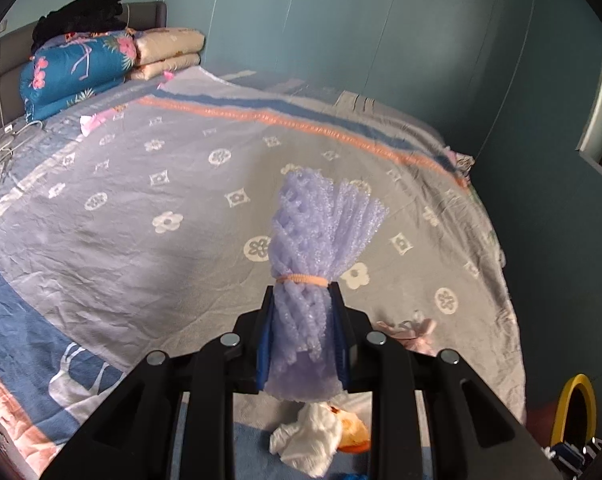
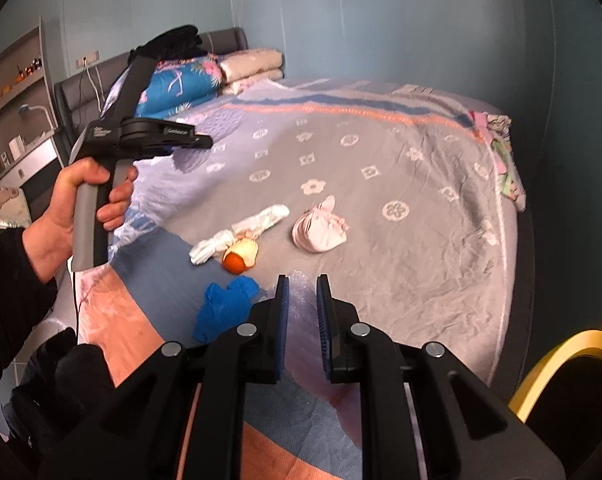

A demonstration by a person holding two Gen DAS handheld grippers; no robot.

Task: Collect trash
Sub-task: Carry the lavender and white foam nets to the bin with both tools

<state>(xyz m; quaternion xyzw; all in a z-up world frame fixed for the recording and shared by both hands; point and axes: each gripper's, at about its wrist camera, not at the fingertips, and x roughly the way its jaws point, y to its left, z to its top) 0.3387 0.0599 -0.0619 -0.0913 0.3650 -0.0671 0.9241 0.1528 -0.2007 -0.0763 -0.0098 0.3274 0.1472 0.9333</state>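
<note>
My left gripper [image 1: 303, 300] is shut on a bundle of lilac foam netting [image 1: 313, 248] tied with a pink band, held upright above the bed. Below it lie a crumpled white tissue [image 1: 305, 440] and orange peel [image 1: 353, 430]. In the right wrist view the left gripper body [image 2: 141, 136] is raised at the left in a hand; its jaws are hidden. My right gripper [image 2: 302, 280] is open and empty, low over the bed. Ahead of it lie a blue glove [image 2: 221, 308], the orange peel [image 2: 241, 256], the white tissue [image 2: 241, 232] and a pink wad [image 2: 321, 228].
The bed [image 2: 421, 184] has a grey patterned cover. Folded quilts [image 1: 81, 68] and black clothes [image 1: 81, 12] sit at its head. A yellow-rimmed bin [image 2: 569, 372] stands at the lower right beside the bed; it also shows in the left wrist view [image 1: 573, 412]. Cables [image 1: 1, 148] lie at the left.
</note>
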